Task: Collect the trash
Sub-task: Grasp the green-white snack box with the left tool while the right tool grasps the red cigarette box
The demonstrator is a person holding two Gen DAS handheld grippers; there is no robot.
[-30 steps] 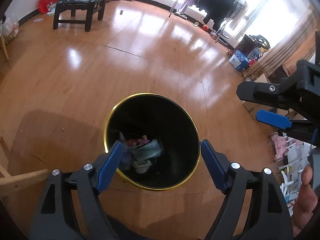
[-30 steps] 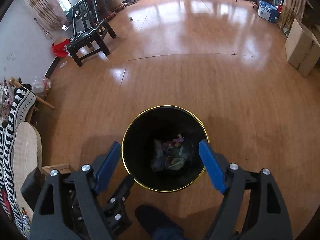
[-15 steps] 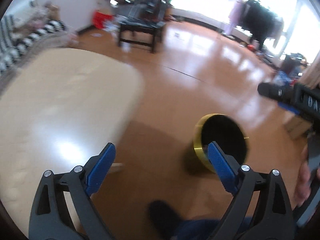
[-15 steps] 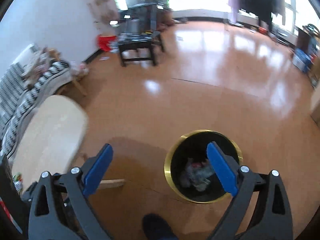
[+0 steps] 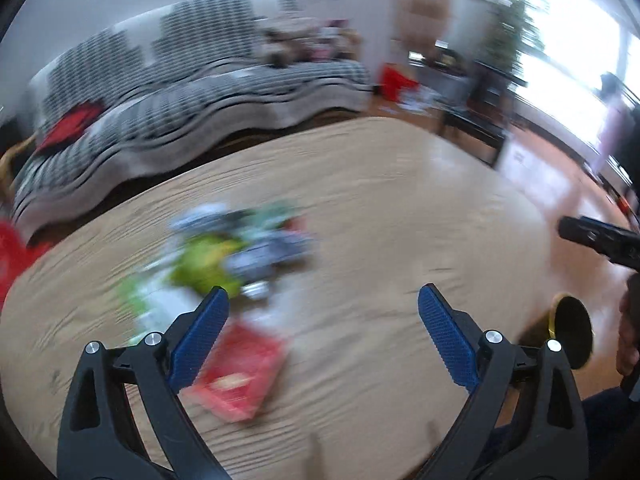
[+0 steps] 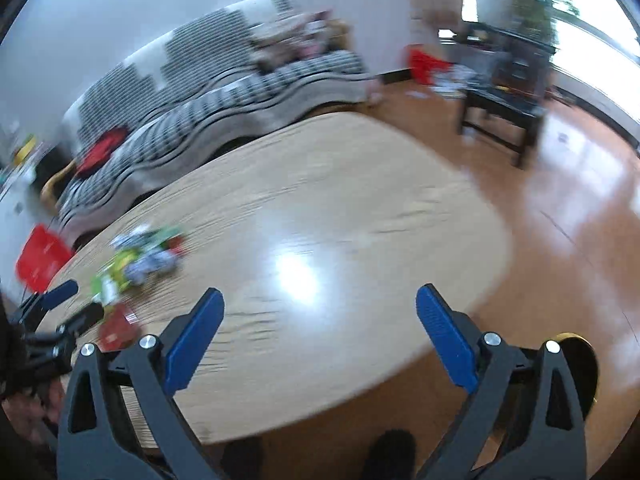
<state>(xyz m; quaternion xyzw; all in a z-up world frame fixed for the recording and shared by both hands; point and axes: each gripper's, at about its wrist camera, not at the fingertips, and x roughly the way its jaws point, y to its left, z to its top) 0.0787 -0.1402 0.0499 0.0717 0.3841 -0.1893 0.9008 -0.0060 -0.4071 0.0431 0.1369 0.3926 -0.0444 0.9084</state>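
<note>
A blurred heap of green, grey and red wrappers [image 5: 224, 256] lay on the pale oval wooden surface [image 5: 400, 208], the flat red packet [image 5: 240, 368] nearest. Both the left tongs [image 5: 320, 332] and right tongs [image 6: 318, 332] gaped empty, apparently ready to grab. The gold-rimmed black bin [image 5: 572, 332] stood on the floor beside, likely to receive them.

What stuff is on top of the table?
A blurry heap of trash lies on the table: a red packet, green wrappers, and bluish-white scraps. What hides under the heap cannot be seen.

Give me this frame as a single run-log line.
left gripper: open, empty | right gripper: open, empty | trash pile: on table | bin: on floor
</note>
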